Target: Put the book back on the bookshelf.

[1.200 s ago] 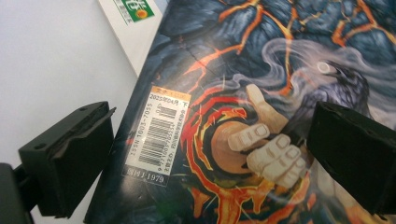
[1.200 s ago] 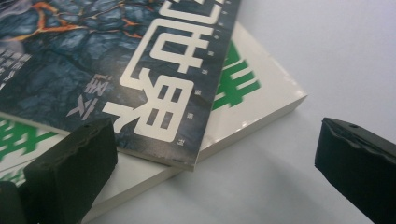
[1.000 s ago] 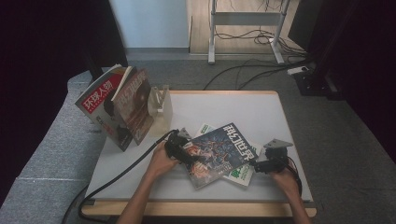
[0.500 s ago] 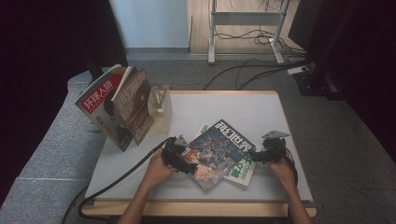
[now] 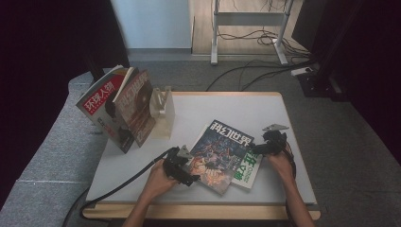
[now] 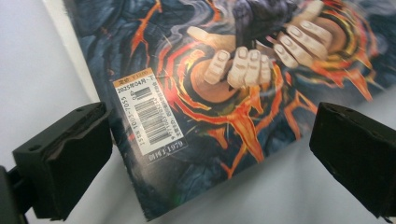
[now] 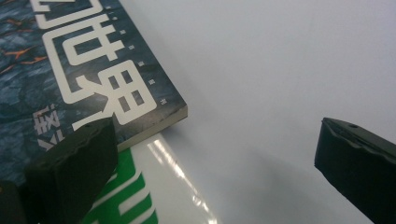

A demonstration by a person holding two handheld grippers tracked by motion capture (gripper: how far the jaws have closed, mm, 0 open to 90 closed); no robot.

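A dark blue magazine with fiery cover art lies flat on the white table, partly over a green-and-white magazine. My left gripper is open at the dark magazine's near left corner. In the left gripper view the barcode corner of the dark magazine lies between the spread jaws of the left gripper. My right gripper is open at the far right corner. In the right gripper view, the right gripper has one jaw over the dark cover, with the green-and-white magazine below.
Two magazines stand leaning at the table's left edge, against a clear acrylic bookend. The left gripper's black cable trails off the front left. Cables and a desk frame are on the floor behind.
The right gripper has moved away from the person along the magazines' right edge, to the dark magazine's far corner. The left gripper has slipped slightly nearer the person. The dark magazine shifted a little left.
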